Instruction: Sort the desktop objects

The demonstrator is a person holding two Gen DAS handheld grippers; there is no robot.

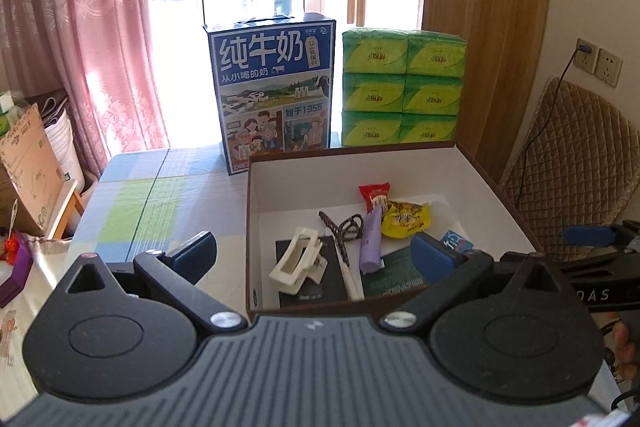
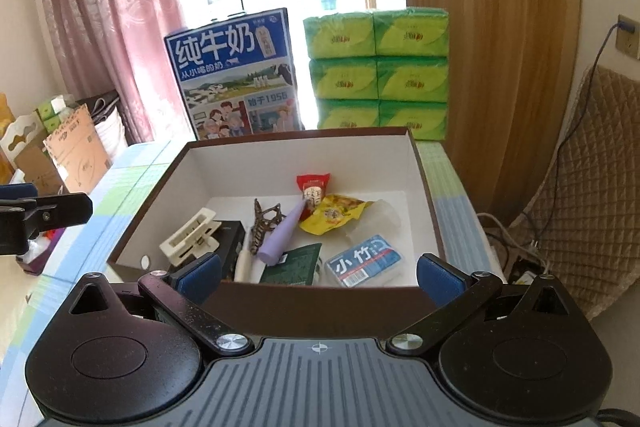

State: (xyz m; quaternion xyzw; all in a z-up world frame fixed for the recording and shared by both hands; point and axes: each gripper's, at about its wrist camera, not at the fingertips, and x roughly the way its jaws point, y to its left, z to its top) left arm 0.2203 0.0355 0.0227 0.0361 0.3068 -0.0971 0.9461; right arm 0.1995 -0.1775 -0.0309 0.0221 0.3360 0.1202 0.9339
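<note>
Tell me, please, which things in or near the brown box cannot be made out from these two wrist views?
- Left wrist view: the blue tissue pack is mostly hidden behind the left gripper's right finger pad.
- Both views: the black box under the cream hair claw is largely covered, its print unreadable.
- Right wrist view: the brown box's near wall hides the floor just behind it.
- Snack packet text is too small.

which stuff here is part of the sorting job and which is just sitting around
Job things: brown box, white hair clip, brown hair clip, purple tube, red snack, yellow snack, blue tissue pack.

Lying about: milk carton, green tissue packs, pink curtain.
</note>
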